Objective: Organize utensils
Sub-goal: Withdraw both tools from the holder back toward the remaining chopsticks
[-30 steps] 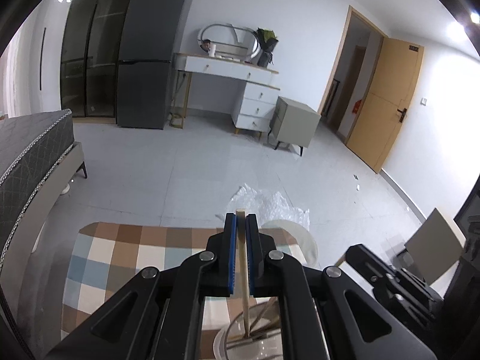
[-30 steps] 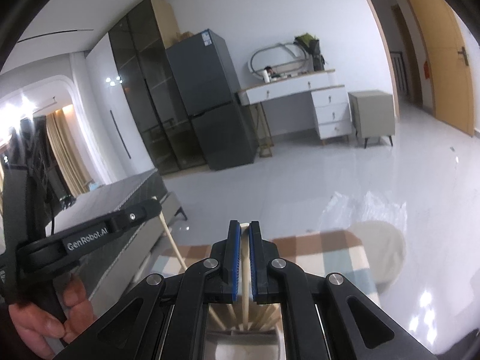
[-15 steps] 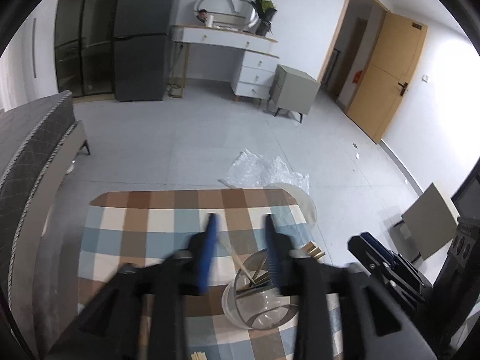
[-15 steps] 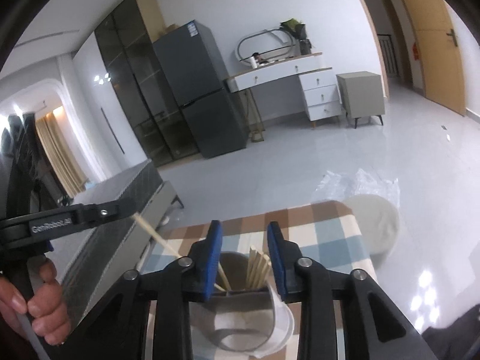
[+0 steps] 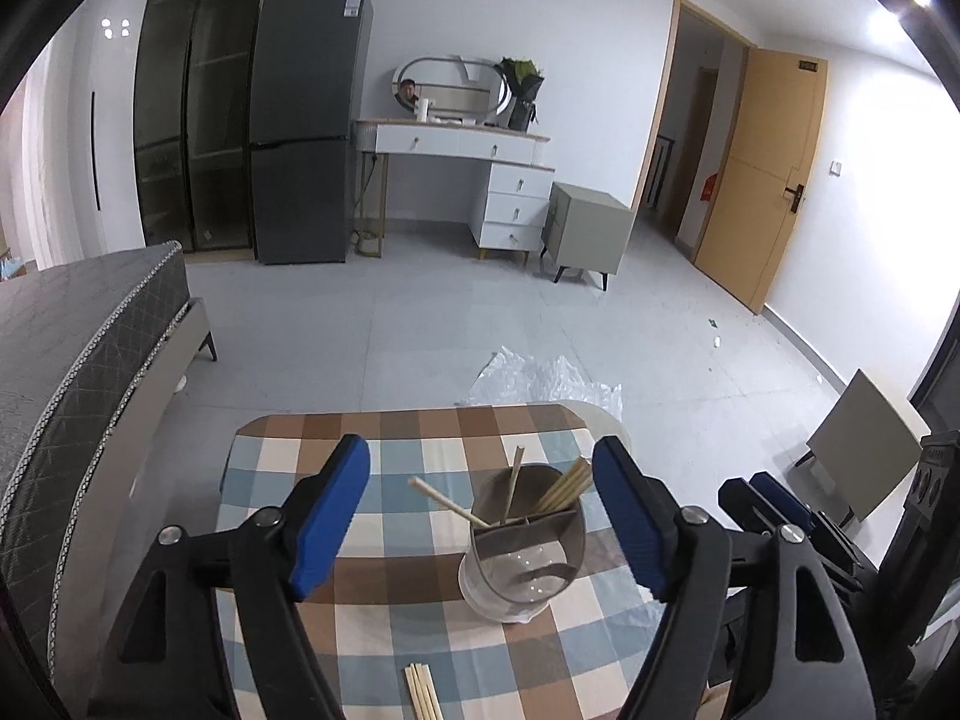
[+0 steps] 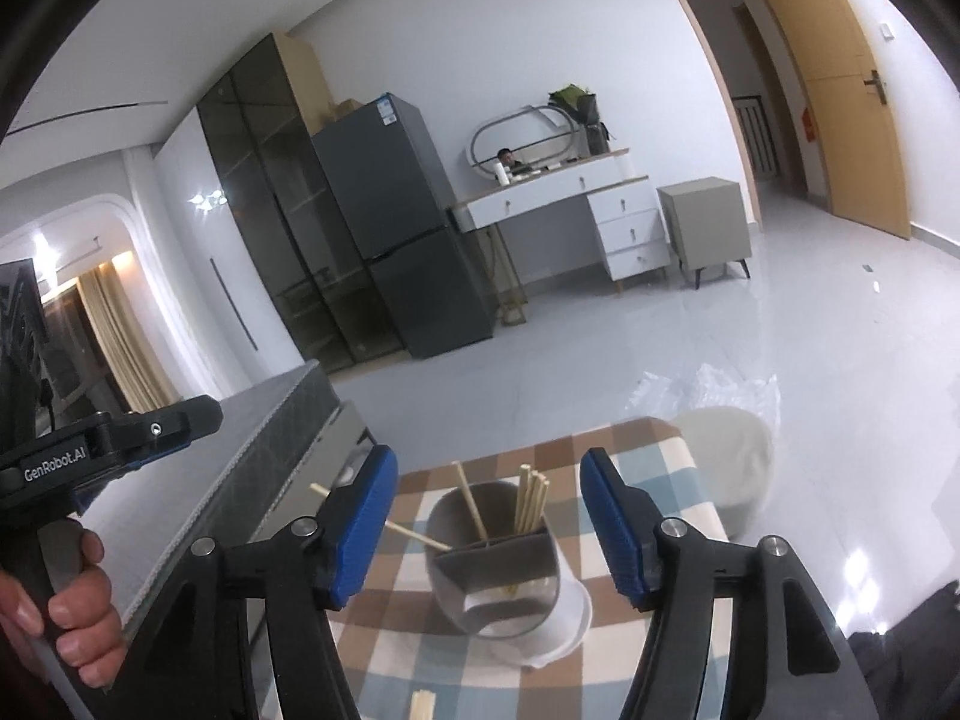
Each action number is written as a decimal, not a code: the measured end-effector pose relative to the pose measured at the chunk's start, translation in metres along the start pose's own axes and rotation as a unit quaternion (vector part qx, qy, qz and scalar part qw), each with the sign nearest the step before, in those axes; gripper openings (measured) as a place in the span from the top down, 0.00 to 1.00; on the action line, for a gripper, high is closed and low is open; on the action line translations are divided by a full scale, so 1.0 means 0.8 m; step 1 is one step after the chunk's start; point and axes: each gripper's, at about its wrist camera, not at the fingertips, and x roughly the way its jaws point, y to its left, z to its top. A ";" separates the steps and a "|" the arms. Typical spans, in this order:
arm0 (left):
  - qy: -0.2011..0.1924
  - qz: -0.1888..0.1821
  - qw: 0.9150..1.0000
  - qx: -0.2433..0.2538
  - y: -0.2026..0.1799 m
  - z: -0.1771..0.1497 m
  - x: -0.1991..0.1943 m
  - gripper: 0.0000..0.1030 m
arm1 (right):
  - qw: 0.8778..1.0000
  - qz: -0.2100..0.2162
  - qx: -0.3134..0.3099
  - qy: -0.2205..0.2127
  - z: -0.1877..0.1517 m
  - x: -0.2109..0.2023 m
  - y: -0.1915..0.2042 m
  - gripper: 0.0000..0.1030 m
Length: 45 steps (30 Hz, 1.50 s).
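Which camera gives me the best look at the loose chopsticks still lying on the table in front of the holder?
The left wrist view. There the loose chopsticks lie as a bundle on the checked tablecloth, near the bottom edge in front of the utensil holder. The right wrist view shows only their tips, cut off by the frame's bottom.

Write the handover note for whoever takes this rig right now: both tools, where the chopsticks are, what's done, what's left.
Left tool: open, holding nothing, above the table.
Right tool: open, holding nothing, facing the holder.
The holder stands upright on the checked table. In it: a bundle of chopsticks in one compartment, plus two single chopsticks, one steep, one leaning far out over the rim.
Done: those chopsticks are in the holder.
Left: loose chopsticks lie on the table at its near edge; they probably go in next. The leaning one may need straightening.
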 end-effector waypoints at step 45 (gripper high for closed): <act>0.045 0.110 0.987 -0.109 0.129 -0.234 0.024 0.08 | 0.979 0.027 -0.064 0.194 -0.203 0.031 0.063 0.17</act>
